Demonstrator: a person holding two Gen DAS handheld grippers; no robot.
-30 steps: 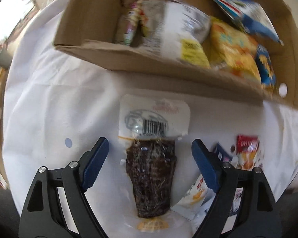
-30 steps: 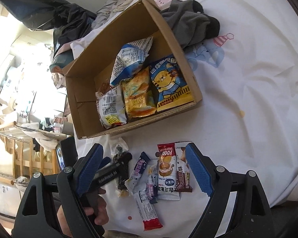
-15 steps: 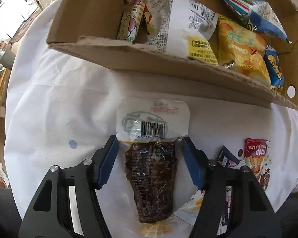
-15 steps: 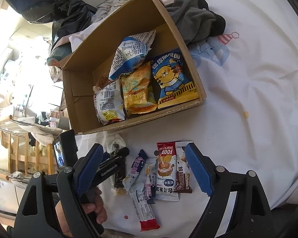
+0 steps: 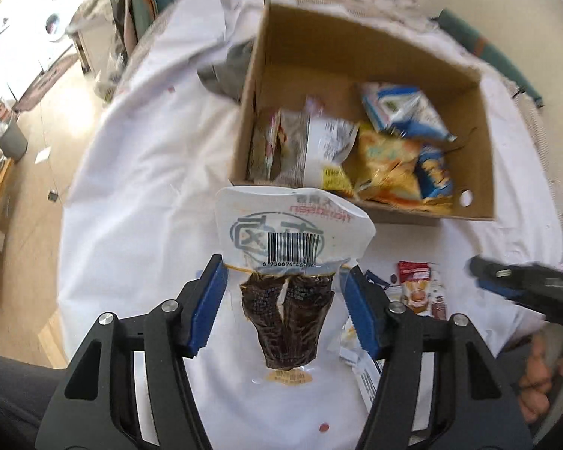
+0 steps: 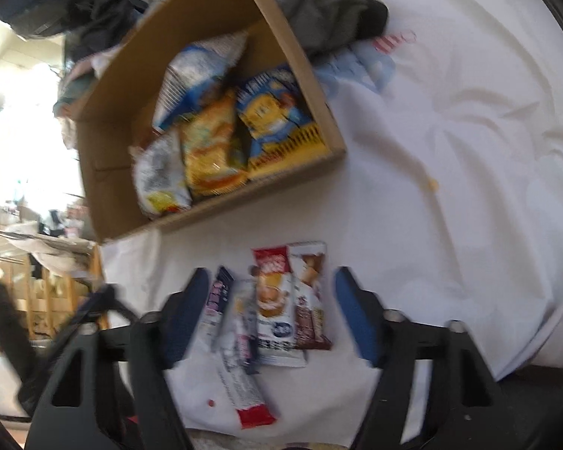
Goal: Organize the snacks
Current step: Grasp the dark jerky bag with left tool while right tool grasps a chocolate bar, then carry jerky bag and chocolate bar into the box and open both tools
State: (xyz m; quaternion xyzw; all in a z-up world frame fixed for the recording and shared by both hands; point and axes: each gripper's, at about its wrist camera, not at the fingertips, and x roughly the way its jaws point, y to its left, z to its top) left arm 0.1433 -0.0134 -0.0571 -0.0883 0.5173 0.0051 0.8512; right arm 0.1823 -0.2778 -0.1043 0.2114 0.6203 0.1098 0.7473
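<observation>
My left gripper (image 5: pixel 281 285) is shut on a clear pouch of dark dried snack (image 5: pixel 287 281) with a white barcode top, held up above the white cloth in front of the cardboard box (image 5: pixel 251 93). The box holds several snack bags (image 5: pixel 390 157). In the right wrist view my right gripper (image 6: pixel 270 300) is open and empty over a small pile of snack bars (image 6: pixel 274 300) on the cloth, below the same box (image 6: pixel 304 86).
A grey garment (image 6: pixel 330 3) lies behind the box. Loose bars (image 5: pixel 416 292) lie on the cloth at the right of the left wrist view. The cloth's edge (image 5: pixel 67 225) drops to the floor on the left. Wooden furniture (image 6: pixel 37 292) stands left.
My left gripper closed on the dark snack pouch and lifted it off the cloth toward the box. My right gripper narrowed and moved closer to the snack bars.
</observation>
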